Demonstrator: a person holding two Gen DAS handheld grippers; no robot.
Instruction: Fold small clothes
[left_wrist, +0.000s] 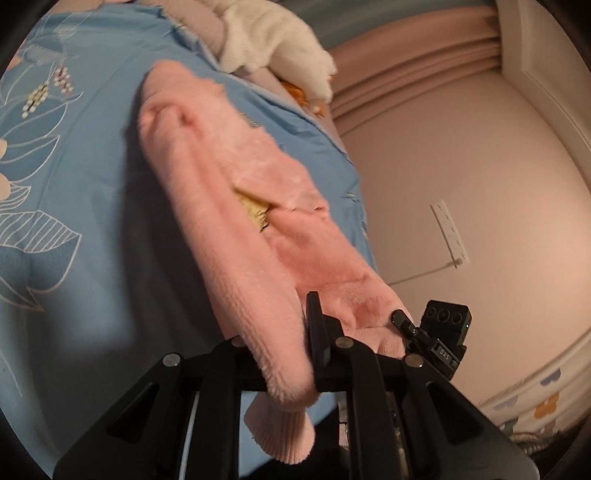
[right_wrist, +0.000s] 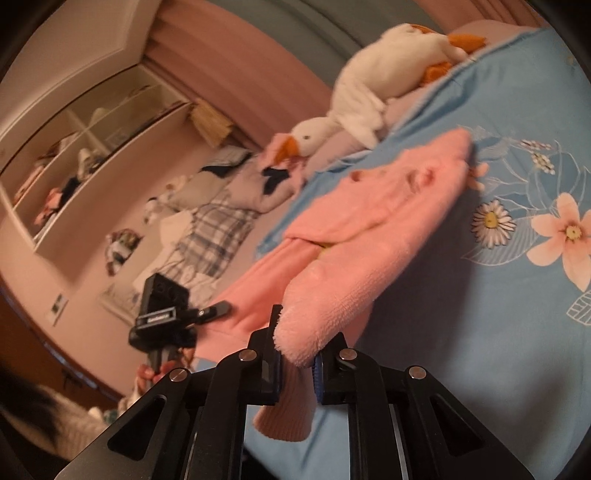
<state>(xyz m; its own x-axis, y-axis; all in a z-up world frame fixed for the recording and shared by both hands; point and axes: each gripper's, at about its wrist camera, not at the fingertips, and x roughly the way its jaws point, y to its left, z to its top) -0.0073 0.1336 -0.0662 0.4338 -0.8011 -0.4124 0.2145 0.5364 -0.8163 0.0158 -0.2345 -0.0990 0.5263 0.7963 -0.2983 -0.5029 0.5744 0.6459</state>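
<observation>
Pink fleece garment (left_wrist: 229, 206), stretched over the blue flowered bedspread (left_wrist: 74, 221) near a white plush goose (right_wrist: 354, 99), each ribbed cuff pinched: one in the closed left tongs (left_wrist: 284, 343), the other in the closed right tongs (right_wrist: 295, 365).

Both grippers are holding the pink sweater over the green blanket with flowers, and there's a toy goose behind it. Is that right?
Almost. The blanket is blue, not green, as the right wrist view shows. The rest holds: the left gripper and right gripper each grip the pink sweater, and the toy goose lies behind it.
</observation>
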